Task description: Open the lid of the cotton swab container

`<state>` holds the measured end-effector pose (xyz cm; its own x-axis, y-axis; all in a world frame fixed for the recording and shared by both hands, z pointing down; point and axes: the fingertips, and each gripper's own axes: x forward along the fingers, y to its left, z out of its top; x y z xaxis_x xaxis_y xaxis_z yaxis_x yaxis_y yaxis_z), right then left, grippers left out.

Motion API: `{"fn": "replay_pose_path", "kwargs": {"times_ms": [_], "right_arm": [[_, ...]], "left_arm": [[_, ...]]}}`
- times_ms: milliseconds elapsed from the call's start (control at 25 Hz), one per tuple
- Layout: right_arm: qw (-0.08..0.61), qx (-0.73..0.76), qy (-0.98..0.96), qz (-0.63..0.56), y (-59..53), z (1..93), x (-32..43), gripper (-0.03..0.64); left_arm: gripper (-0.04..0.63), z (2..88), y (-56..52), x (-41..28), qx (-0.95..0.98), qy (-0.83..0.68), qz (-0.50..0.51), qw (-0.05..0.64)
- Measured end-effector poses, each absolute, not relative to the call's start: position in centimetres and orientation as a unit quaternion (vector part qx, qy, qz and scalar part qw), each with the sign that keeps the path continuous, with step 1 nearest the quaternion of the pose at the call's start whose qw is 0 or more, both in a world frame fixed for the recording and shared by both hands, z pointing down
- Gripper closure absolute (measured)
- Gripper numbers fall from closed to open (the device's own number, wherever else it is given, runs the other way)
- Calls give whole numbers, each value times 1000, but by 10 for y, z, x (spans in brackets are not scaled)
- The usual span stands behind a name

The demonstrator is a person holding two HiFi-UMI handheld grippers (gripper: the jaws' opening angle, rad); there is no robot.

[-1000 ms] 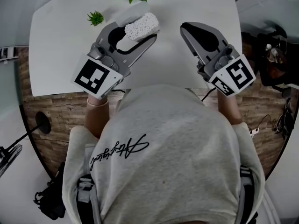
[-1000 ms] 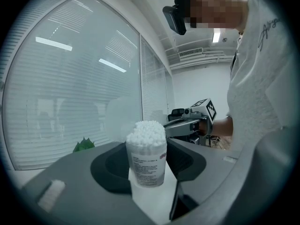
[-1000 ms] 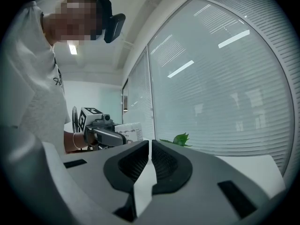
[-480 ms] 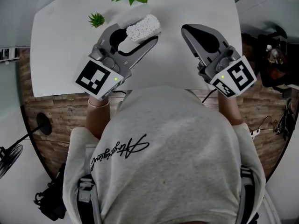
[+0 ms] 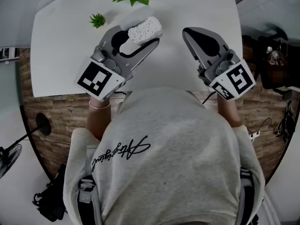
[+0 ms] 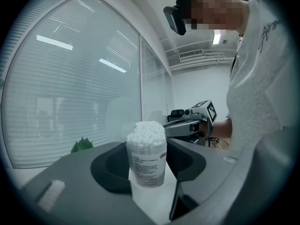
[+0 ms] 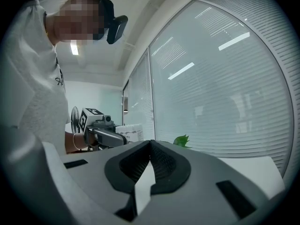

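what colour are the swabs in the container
White; the cotton swabs show best in the left gripper view.

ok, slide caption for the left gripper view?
The left tongs clamp the cotton swab container upright, swab tips exposed on top; the right tongs show beyond.

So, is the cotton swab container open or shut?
Open: the cotton swab container shows bare swab tips above its rim, no lid over them.

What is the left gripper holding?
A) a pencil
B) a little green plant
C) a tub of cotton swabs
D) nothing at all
C: the left gripper is closed on the cotton swab container, with white swab tips showing at its top.
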<state>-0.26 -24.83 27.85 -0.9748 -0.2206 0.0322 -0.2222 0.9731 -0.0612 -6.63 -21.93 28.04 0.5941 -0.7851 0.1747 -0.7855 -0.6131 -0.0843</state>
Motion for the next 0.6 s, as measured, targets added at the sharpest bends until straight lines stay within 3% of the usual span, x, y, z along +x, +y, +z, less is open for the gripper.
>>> {"fn": "replay_pose_path", "kwargs": {"times_ms": [600], "right_arm": [[8,106,-994,32,-245,277,-4,617]], "left_arm": [[388,282,-220,-63,894,-439,88,1]]}}
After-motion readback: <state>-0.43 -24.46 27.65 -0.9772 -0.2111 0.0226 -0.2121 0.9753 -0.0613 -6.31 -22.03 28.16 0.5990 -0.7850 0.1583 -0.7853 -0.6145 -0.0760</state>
